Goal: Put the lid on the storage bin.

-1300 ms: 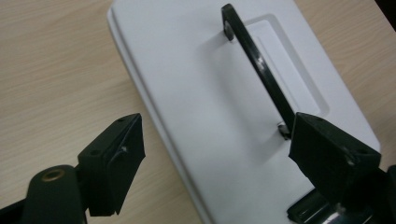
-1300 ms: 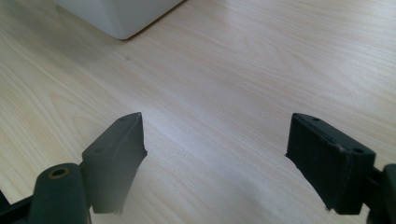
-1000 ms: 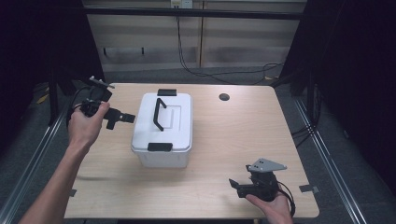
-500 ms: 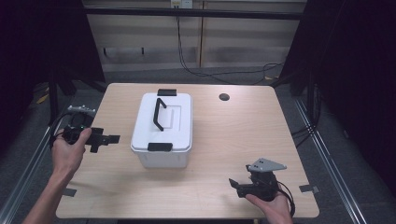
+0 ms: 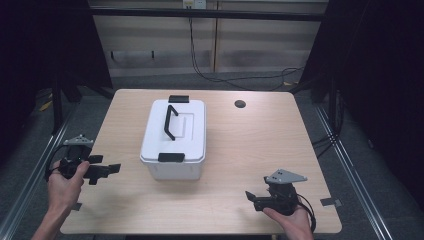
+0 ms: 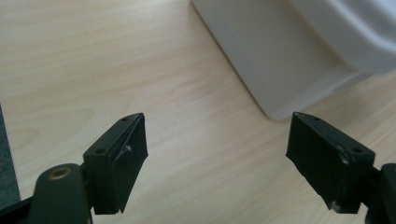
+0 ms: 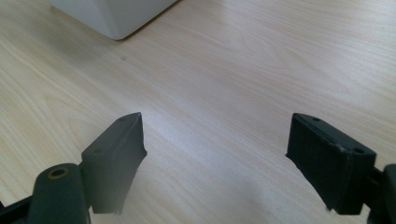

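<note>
My left gripper (image 5: 107, 170), jaws released, has withdrawn to the tabletop's left edge, clear of the white box (image 5: 174, 137); right gripper (image 5: 255, 196) idle, released.

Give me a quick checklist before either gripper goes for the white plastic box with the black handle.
1. Left gripper open, nothing between its jaws: ok.
2. Right gripper open, nothing held: ok.
3. White plastic storage box upright on the light wooden table: ok.
4. Black carry handle lying flat on the lid: ok.
5. Near black latch fastened: cannot tell.
6. Both grippers apart from the box: ok.
</note>
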Motion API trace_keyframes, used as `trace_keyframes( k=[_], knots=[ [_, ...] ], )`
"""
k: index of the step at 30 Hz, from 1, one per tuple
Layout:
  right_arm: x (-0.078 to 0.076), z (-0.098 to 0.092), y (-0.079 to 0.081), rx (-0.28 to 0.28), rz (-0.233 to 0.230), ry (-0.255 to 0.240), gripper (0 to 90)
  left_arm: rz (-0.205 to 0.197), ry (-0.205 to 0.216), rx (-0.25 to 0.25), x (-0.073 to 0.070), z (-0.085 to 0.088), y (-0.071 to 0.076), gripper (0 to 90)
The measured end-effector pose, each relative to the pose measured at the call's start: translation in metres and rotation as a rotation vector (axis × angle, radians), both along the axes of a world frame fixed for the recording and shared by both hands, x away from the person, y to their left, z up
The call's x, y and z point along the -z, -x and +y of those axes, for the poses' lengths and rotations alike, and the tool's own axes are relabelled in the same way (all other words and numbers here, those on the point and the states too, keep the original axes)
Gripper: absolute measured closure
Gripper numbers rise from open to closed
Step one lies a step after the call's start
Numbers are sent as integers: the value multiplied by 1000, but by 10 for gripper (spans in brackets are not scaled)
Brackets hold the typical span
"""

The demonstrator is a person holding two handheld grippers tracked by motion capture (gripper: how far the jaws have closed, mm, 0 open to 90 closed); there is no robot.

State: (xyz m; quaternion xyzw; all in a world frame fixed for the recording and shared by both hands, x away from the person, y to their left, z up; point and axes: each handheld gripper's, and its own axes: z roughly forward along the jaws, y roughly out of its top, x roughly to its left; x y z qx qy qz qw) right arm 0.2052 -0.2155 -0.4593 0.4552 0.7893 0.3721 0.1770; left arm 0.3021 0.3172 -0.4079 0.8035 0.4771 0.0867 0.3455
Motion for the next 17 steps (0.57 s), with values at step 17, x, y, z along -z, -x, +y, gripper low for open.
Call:
trace_keyframes(
  k=[17],
  knots=[
    [4,-1,-3,21,7,17,183,-10,-32,36,32,-4,29,177]
  ],
)
